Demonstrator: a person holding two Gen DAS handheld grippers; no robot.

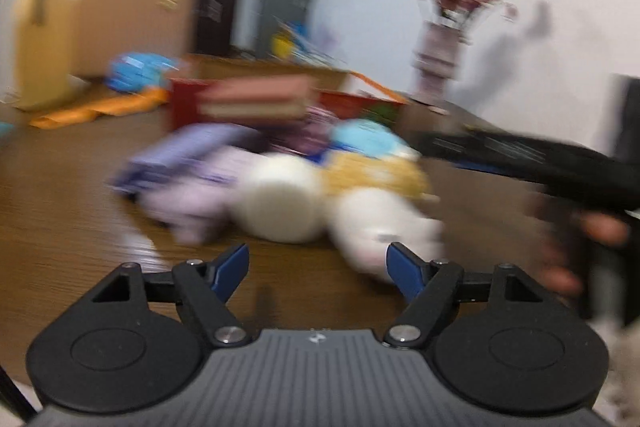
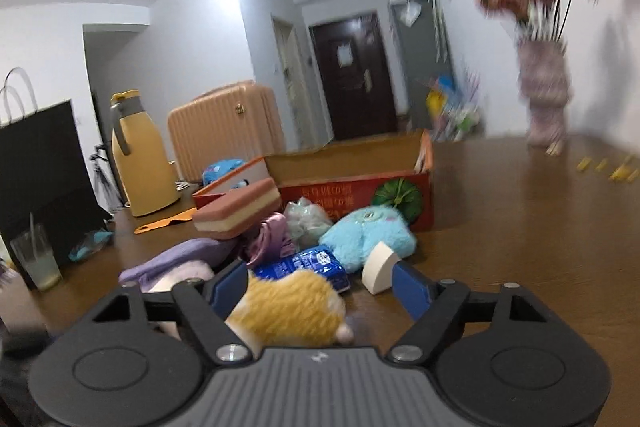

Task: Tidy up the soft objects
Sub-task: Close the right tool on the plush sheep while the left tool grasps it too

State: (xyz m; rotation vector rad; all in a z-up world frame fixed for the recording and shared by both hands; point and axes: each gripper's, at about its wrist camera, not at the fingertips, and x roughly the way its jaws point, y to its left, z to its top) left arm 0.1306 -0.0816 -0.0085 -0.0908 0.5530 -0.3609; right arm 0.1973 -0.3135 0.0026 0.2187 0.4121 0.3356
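The right hand-held gripper stands with its blue fingers spread wide, and a yellow plush toy lies between them, close against the left finger; whether either finger presses it cannot be told. Just beyond the right finger a white wedge-shaped sponge rests on the table, beside a blue packet and a light blue plush. Farther out lie a crumpled clear bag, a shiny purple cloth, a lilac cloth and a layered brown-and-cream sponge propped on the heap. Behind the heap stands an open red cardboard box, with a vase of pink flowers near the far right edge of the table. Along the left side stand a yellow thermos jug, a black paper bag and a plastic cup; a peach suitcase stands past the table. The left hand-held gripper is also wide apart and grips nothing, hovering above the near part of the table in front of a blurred white plush at the front of the same heap. The right hand-held gripper's black body reaches in from the right in the left wrist view, with the person's fingers under it.
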